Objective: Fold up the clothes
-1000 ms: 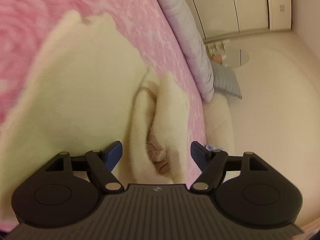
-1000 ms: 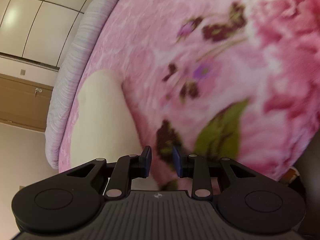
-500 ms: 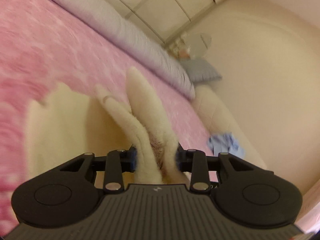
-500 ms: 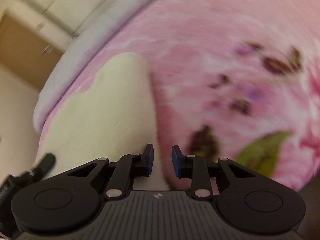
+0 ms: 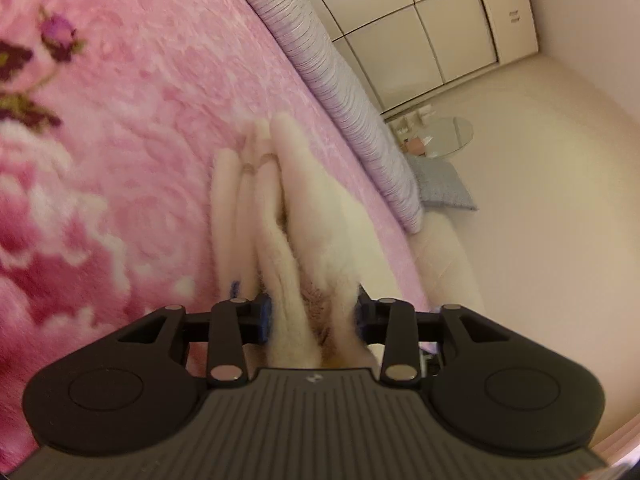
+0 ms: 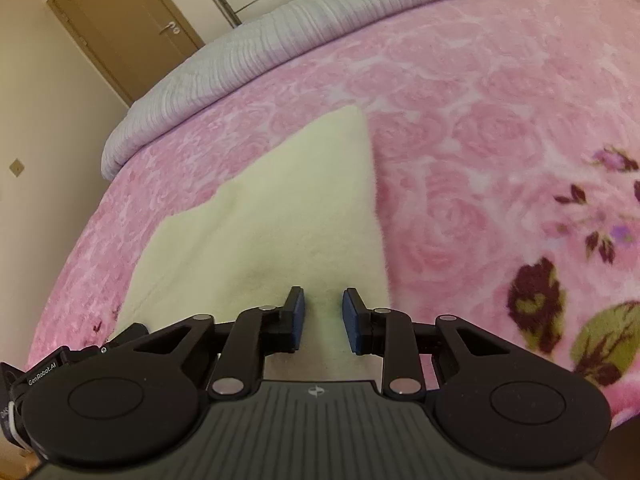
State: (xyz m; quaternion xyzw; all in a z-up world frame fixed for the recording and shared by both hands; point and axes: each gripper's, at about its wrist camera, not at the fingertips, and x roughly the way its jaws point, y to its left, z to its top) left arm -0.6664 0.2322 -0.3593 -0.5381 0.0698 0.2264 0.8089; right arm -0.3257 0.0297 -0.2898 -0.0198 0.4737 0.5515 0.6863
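A cream fleece garment lies on a pink floral blanket. In the left wrist view my left gripper [image 5: 312, 316] is shut on a bunched stack of the garment's [image 5: 292, 216] folds, which stand up edge-on between the blue pads. In the right wrist view the garment [image 6: 272, 216] spreads flat ahead, with a corner pointing away. My right gripper [image 6: 323, 312] is just above its near edge, the jaws slightly apart with cream fabric seen in the gap; whether it grips the fabric is unclear. The left gripper's body [image 6: 60, 364] shows at the lower left.
The pink floral blanket [image 6: 480, 160] covers the bed. A grey ribbed bolster [image 6: 260, 60] runs along the far edge. A brown door [image 6: 124, 32] and wardrobe doors [image 5: 420, 32] stand behind. A round glass table [image 5: 444, 136] and grey cushion [image 5: 440, 184] are on the floor.
My left gripper has closed on the bunched folds and lifted them. My right gripper moved from the blanket onto the garment's near edge and tilted up.
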